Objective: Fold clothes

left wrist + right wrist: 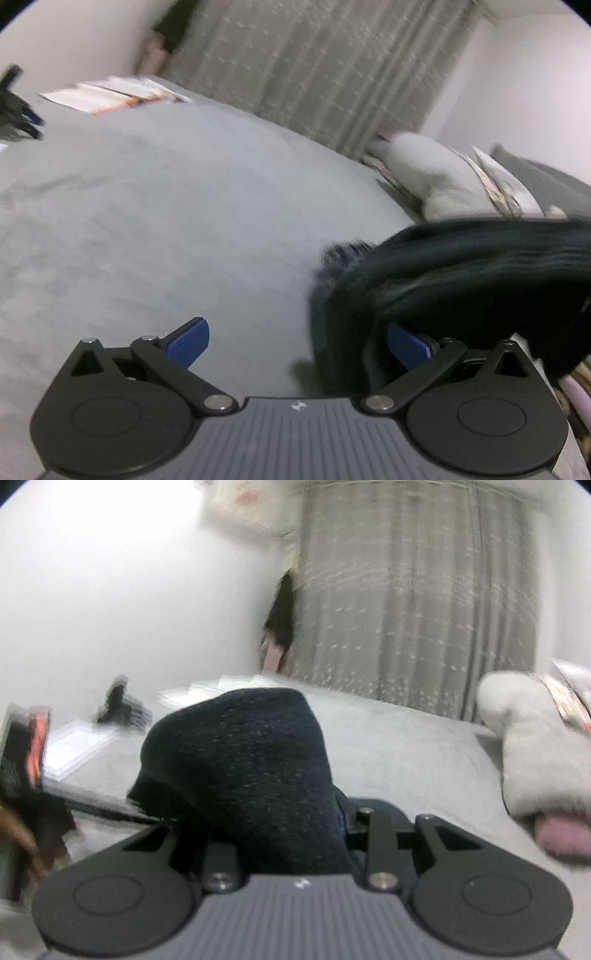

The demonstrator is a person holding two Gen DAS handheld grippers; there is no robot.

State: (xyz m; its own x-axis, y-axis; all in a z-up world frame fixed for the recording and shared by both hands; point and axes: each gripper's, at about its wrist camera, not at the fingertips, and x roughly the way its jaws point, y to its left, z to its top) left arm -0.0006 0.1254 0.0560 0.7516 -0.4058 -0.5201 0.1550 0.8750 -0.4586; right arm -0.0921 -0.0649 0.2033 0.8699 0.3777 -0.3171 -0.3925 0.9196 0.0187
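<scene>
Fingers (273, 834) of right gripper apparently pinch dark garment (243, 760).

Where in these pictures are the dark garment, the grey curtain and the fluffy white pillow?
dark garment (243, 760): right wrist view, on the knit fabric bunched above the gripper.
grey curtain (413, 602): right wrist view, on the middle of its hanging folds.
fluffy white pillow (432, 173): left wrist view, on its pale plush top.

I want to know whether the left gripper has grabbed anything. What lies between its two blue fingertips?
Only bare grey bed cover shows in the left wrist view. The left gripper stands open; the dark garment drapes over its right-hand fingertip, not into the gap.
</scene>
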